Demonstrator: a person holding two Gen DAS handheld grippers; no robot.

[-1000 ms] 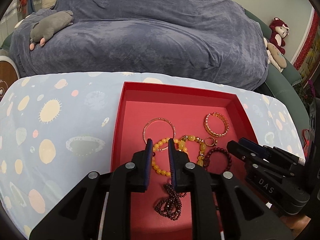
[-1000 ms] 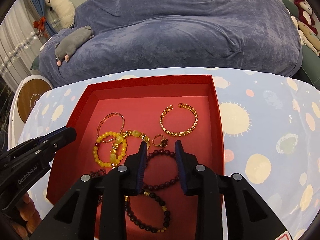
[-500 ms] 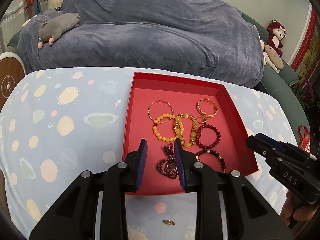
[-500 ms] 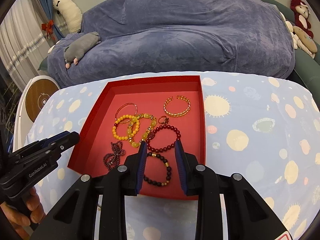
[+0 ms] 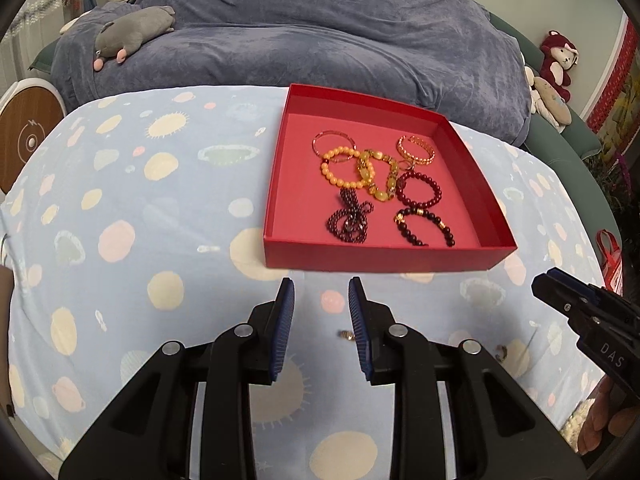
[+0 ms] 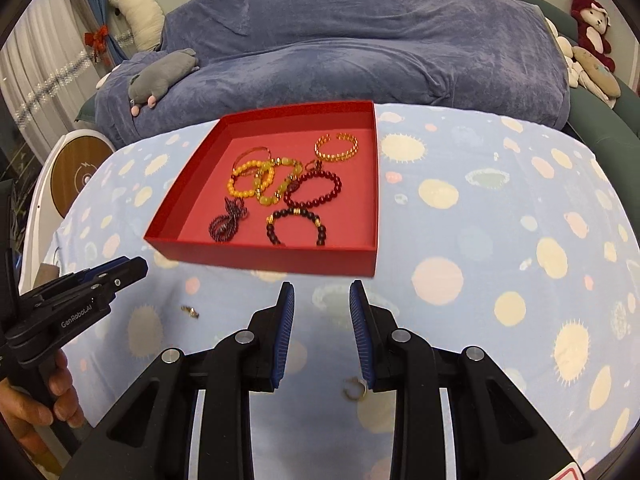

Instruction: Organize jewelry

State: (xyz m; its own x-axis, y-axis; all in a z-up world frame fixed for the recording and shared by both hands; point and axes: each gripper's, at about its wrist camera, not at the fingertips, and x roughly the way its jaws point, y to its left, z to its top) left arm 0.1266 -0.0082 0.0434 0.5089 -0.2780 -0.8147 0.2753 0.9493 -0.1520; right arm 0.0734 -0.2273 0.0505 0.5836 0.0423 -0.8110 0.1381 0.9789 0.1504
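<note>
Left gripper [image 5: 321,304] hangs over the patterned cloth [image 5: 160,200] just short of the red tray's [image 5: 384,258] near wall, jaws parted and opening, nothing between the pads. Right gripper [image 6: 322,308] sits likewise off the tray's near edge, jaws moderately apart, empty.

Change: a second ago both grippers were down over the tray among the bracelets; now both have drawn back toward the near edge of the table, and the whole tray shows.

Tray contents: yellow bead bracelet [image 5: 340,168], dark red bead bracelet [image 5: 420,190], black bead bracelet [image 5: 424,224], gold cuff [image 5: 416,150], thin bangle [image 5: 334,140], and a bunched dark bead strand [image 5: 350,218], all toward the tray's middle and far side.

Off the tray, on the cloth near the table's near edge: one small gold ring [image 5: 346,335] beside the left gripper's right finger; another small ring [image 6: 354,390] by the right gripper's right finger.

Reading: tray deposits look finished; the loose rings are likely the next pickups. Small, flat, hard to pinch against soft cloth.
</note>
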